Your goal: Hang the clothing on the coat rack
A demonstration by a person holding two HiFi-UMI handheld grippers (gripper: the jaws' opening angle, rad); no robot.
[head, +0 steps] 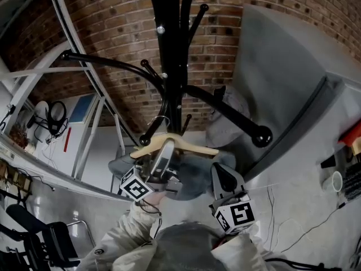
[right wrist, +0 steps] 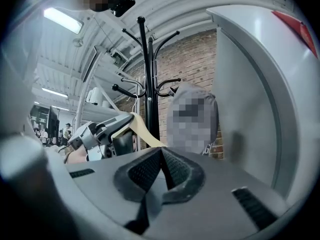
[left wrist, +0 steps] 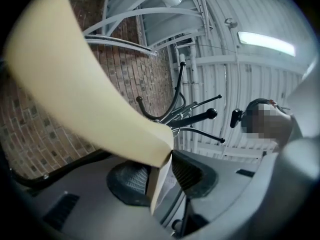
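Left gripper [left wrist: 160, 176]: pinching the wooden hanger [head: 192, 147]; the cream wood stands between both ribbed pads [left wrist: 127, 181] and sweeps off to the upper left of the left gripper view
Right gripper [right wrist: 162, 171]: pads pressed together at the tip; whether cloth is caught between them cannot be told
Wooden hanger: centre of the head view, just below the pole's lower pegs and roughly level; its wire hook rises close to the pole, and whether it rests on a peg cannot be told
Grey clothing [head: 194, 176]: draped under the hanger, low in the centre of the head view, between the two grippers
Coat rack [head: 172, 49]: black pole at top centre, with curved knobbed arms spreading left and right
Second grey garment [head: 228, 114]: hanging at the rack's right side
Brick wall [head: 113, 33]: behind the rack, across the top of the frame
Sleeve [head: 124, 236]: pale, lower left of centre
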